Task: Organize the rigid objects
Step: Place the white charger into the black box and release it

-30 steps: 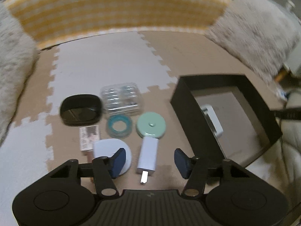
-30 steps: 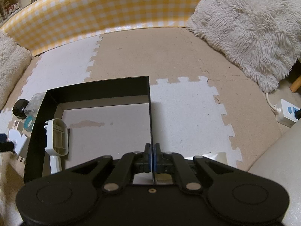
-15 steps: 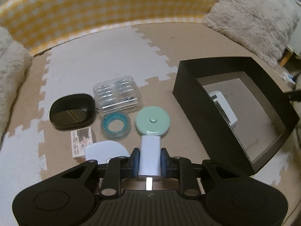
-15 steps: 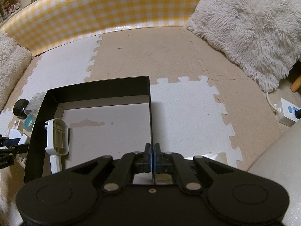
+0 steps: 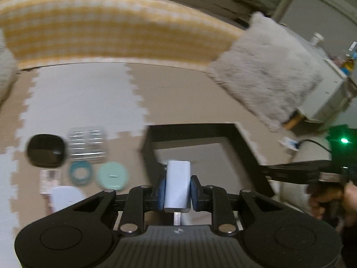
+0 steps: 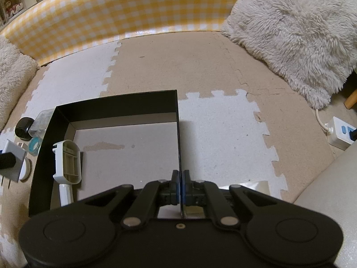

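Left gripper (image 5: 177, 188) clamps the white charger block (image 5: 177, 185) and holds it aloft just at the near-left wall of the black box (image 6: 116, 107), while the right gripper (image 6: 180, 187) pinches that box's right wall, white scraper tool (image 6: 67, 158) lying inside

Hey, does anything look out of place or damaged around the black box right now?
One oddity: the floor mat has a ragged, chipped edge where white and tan tiles meet, right of the black box. The white plastic piece inside lies flat against its left wall.
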A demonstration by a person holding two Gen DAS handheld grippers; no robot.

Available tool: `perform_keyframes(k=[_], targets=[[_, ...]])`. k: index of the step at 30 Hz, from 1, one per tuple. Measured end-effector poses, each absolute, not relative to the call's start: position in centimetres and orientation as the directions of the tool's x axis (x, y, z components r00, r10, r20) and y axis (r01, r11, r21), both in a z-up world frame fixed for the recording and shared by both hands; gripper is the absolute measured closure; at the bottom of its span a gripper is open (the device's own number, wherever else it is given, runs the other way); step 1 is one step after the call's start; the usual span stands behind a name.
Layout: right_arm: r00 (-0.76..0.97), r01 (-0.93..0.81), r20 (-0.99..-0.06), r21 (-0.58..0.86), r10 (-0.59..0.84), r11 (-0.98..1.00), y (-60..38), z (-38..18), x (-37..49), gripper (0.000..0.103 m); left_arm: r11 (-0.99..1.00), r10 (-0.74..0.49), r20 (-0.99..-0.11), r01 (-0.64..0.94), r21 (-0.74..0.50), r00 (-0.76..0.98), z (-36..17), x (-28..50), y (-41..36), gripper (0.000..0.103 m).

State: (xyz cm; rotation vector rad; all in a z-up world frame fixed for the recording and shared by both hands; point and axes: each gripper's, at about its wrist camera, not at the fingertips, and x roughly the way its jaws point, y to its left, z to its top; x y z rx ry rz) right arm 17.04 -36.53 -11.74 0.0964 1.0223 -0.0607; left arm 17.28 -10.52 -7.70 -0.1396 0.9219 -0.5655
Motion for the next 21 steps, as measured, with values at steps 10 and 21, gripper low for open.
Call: perform_keyframes(k=[10,21], targets=[[0.516,0.092,-0.856,0.048,-0.006,0.995,-36.6,-11.8,17.0,0.100,0.800,-0.517,-0.726,0.557,-0.222,0.453,-10.0,16.2,-16.0,0.079],[0.515,0.093,-0.857,0.053,-0.002,0.994,-36.6,-11.7,17.0,0.100,0.787,-0.509,-0.759,0.578,-0.218,0.407,-11.3,15.9,-16.9,0.041]])
